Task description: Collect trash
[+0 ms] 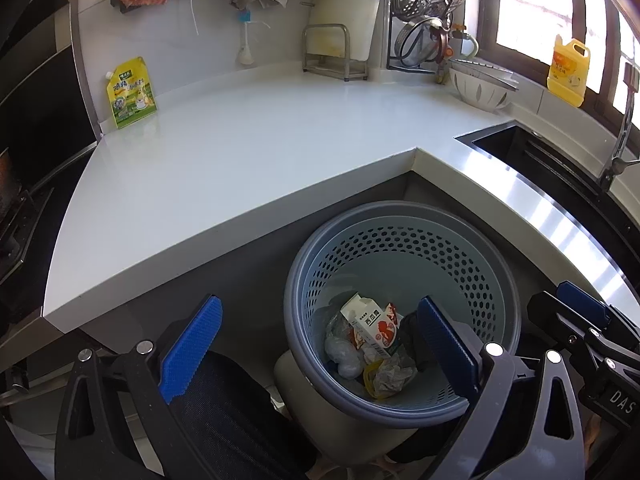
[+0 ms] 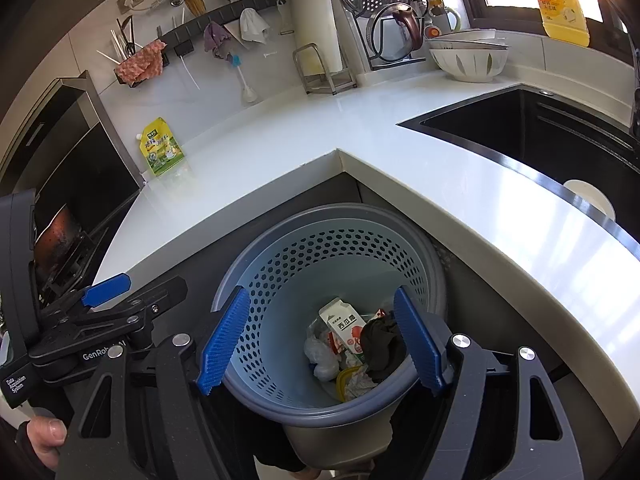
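A round blue-grey perforated bin (image 1: 404,240) (image 2: 332,240) stands on the floor in the inner corner of the white L-shaped counter. Inside lie a white and red milk carton (image 1: 372,326) (image 2: 348,328), crumpled plastic bags (image 1: 340,352) (image 2: 318,354), a black cloth (image 2: 382,344) and paper scraps (image 1: 390,374). My left gripper (image 1: 320,354) is open and empty, left of and above the bin. My right gripper (image 2: 324,344) is open and empty, straddling the bin's mouth. Each gripper shows at the edge of the other's view.
A yellow-green spout pouch (image 1: 130,92) (image 2: 162,146) stands on the counter (image 1: 248,140) by the stove. A black sink (image 2: 520,132), a bowl (image 2: 466,62), a dish rack (image 1: 428,16) and a yellow detergent jug (image 1: 568,72) lie at the back right.
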Available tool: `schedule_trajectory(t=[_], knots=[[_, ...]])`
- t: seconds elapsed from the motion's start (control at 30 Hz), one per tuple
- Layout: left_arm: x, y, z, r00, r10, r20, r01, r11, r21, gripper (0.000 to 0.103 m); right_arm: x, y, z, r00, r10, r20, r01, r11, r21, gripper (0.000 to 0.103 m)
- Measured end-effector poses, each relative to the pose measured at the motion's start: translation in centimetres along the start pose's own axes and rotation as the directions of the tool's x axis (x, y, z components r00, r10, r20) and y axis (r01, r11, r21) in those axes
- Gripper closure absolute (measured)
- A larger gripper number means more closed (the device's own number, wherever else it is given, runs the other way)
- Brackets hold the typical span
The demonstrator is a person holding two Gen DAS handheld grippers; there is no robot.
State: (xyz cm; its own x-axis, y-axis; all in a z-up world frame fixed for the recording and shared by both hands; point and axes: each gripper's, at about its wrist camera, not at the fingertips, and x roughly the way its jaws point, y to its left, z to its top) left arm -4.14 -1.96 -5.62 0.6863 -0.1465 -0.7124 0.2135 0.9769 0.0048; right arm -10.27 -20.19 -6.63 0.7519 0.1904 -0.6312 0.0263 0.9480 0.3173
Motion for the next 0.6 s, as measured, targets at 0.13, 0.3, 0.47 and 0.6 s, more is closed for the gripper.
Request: schedule_trajectory(t=[0.13, 0.3, 0.47, 0.6], knots=[[0.06, 0.12, -0.05, 1.0, 0.004, -0.004, -0.004, 1.0, -0.005, 0.006, 0.01, 0.01, -0.01, 1.0, 0.0, 0.0, 0.0, 1.0, 0.0, 0.031], [0.21, 0.17, -0.08, 1.0, 0.009, -0.01, -0.009, 1.0, -0.007, 0.006, 0.06, 0.02, -0.1, 1.0, -0.001, -0.001, 0.001, 1.0, 0.002, 0.031], [0.24, 0.35, -0.06, 1.0, 0.019, -0.008, -0.019, 1.0, -0.011, 0.006, 0.24, 0.16, -0.22, 1.0, 0.0, -0.005, 0.0, 1.0, 0.0, 0.031], [0.27, 0.49, -0.12, 1.0, 0.029, -0.008, -0.029, 0.999, -0.016, 0.006, 0.27, 0.34, -0.29, 1.0, 0.001, -0.007, -0.001, 1.0, -0.002, 0.031]])
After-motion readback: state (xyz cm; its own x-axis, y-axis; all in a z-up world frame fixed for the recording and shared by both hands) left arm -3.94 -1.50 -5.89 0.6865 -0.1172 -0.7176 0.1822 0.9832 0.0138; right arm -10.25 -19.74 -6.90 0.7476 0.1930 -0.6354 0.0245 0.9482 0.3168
